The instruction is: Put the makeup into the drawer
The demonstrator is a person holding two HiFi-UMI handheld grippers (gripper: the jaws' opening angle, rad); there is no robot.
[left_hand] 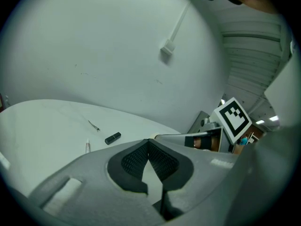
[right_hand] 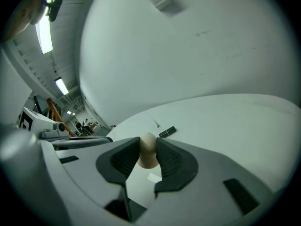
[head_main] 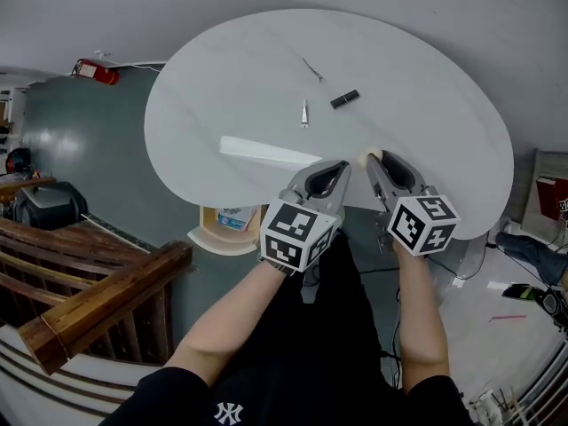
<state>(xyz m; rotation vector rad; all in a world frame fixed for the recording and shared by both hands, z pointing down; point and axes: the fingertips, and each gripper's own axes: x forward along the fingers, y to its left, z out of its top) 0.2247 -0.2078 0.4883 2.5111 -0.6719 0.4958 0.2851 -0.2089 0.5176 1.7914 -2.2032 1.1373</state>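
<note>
My right gripper is shut on a beige egg-shaped makeup sponge, held above the near edge of the white oval table. Beside it on the left, my left gripper has its pads touching at the tips with nothing between them. Further out on the table lie a black lipstick, a small pale tube and a thin dark stick. The lipstick also shows just beyond the sponge. No drawer is clearly recognisable.
A flat white strip lies on the table left of the grippers. Below the table's near edge sticks out a tan rounded tray with a blue-labelled item. A wooden railing runs along the lower left. Cables and clutter lie on the floor at right.
</note>
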